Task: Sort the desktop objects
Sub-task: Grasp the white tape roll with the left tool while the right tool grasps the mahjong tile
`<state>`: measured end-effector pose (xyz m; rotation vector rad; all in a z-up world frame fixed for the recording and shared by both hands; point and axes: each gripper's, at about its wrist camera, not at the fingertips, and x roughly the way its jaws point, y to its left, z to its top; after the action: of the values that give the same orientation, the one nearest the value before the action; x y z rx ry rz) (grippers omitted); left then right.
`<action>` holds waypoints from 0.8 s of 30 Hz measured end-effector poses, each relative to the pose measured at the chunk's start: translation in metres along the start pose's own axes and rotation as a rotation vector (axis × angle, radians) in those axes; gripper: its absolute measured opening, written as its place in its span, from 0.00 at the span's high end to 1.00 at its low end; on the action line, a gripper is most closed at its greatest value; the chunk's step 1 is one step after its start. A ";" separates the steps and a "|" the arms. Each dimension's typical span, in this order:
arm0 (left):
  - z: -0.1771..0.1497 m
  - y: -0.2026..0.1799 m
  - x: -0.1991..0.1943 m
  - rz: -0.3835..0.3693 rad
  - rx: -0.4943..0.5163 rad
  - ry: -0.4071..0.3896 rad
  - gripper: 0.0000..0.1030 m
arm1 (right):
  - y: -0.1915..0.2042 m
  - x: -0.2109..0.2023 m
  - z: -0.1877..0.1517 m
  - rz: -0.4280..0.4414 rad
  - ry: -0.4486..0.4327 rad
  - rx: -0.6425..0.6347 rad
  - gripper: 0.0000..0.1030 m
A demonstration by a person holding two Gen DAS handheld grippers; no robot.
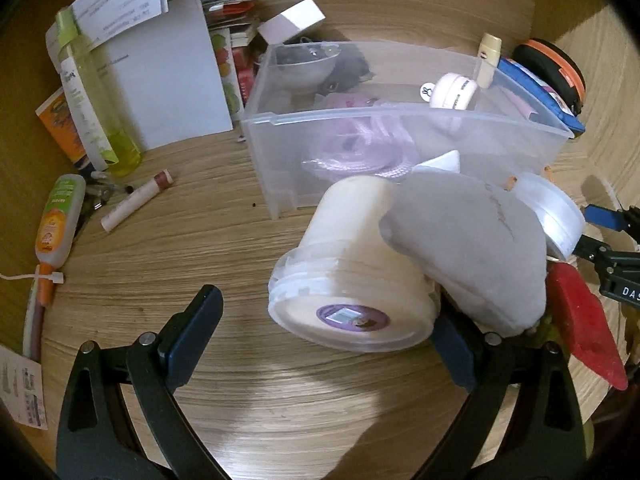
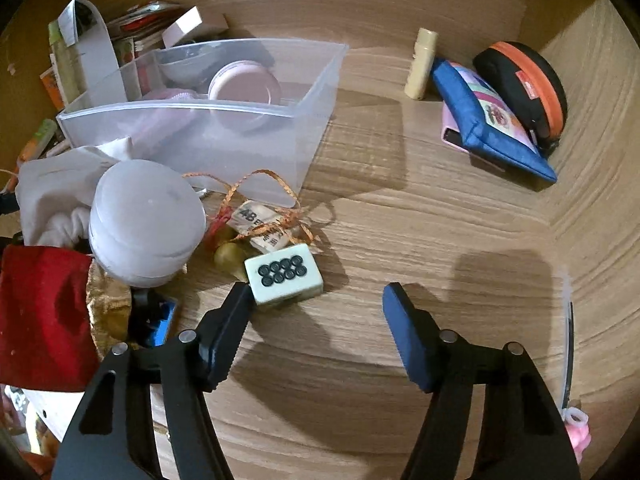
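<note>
Left hand-held gripper (image 1: pixel 320 328) is spread wide above the table (image 1: pixel 224 248), a cream jar (image 1: pixel 352 280) lying on its side between its fingers, not clamped, with a grey pouch (image 1: pixel 472 248) leaning on it. Right hand-held gripper (image 2: pixel 320 320) gapes open too, its left finger touching the mahjong tile (image 2: pixel 285 273). Just past the tile, an orange ribbon (image 2: pixel 256 192) tangles over a tag, beside a frosted round container (image 2: pixel 144 220). Further back, the clear plastic bin (image 2: pixel 280 140) holds a pink tin (image 2: pixel 245 87); well off right, a blue pouch (image 2: pixel 480 128) leans against an orange-and-black case (image 2: pixel 524 80).
</note>
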<state>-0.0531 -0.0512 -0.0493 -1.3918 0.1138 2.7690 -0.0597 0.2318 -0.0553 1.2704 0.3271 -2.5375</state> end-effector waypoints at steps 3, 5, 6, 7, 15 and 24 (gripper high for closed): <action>0.002 -0.001 0.003 0.007 0.001 -0.001 0.04 | 0.008 0.003 0.005 0.011 -0.007 -0.035 0.45; 0.003 -0.004 0.003 0.024 0.010 -0.018 0.04 | 0.011 0.004 0.007 0.035 -0.008 -0.045 0.57; 0.004 -0.004 0.001 0.033 0.014 -0.034 0.07 | 0.013 0.004 0.008 0.051 -0.005 -0.046 0.67; 0.003 -0.004 -0.003 0.033 0.016 -0.057 0.13 | 0.013 0.004 0.008 0.051 -0.004 -0.045 0.68; -0.003 0.014 -0.014 0.011 -0.046 -0.079 0.34 | 0.000 -0.007 0.000 0.049 -0.033 0.011 0.70; -0.004 0.029 -0.048 0.040 -0.119 -0.163 0.34 | -0.003 -0.037 0.010 0.094 -0.124 0.046 0.70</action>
<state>-0.0232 -0.0809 -0.0122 -1.1926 -0.0292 2.9527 -0.0473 0.2373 -0.0197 1.1102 0.1786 -2.5424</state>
